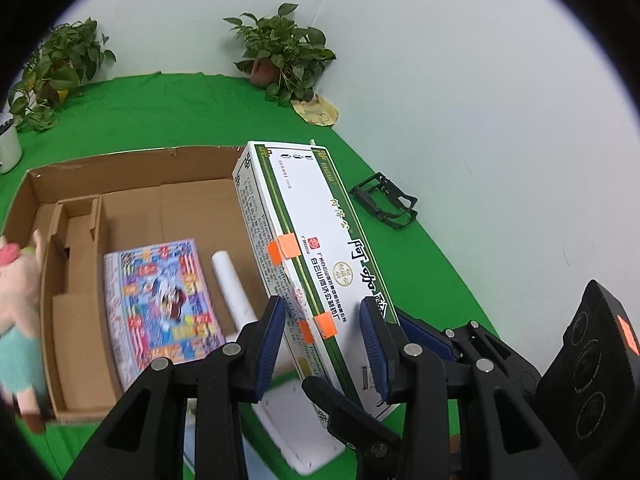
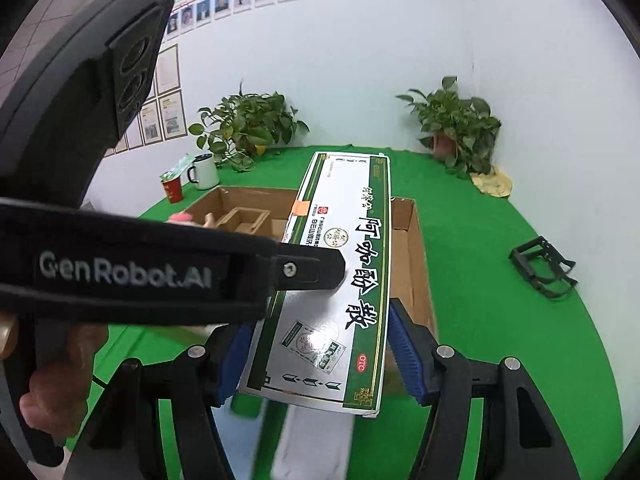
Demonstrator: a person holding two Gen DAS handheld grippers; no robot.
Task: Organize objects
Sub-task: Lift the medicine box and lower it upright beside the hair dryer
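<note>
A long white and green medicine box (image 1: 316, 256) is held above the right side of an open cardboard box (image 1: 132, 176). My right gripper (image 2: 320, 356) is shut on the medicine box (image 2: 340, 280) at its near end. My left gripper (image 1: 324, 344) has its jaws spread on either side of the box's near end, and I cannot tell if the pads touch it. Inside the cardboard box lie a colourful booklet (image 1: 160, 300) and a white roll (image 1: 232, 284). A pink plush toy (image 1: 18, 316) sits at the cardboard box's left edge.
Two potted plants (image 1: 284, 52) (image 1: 56, 72) stand at the back of the green table. A black wire holder (image 1: 386, 200) lies to the right. A white mug (image 2: 206, 170) and a red cup (image 2: 172, 188) stand at the far left. A white flat object (image 1: 296, 424) lies under the grippers.
</note>
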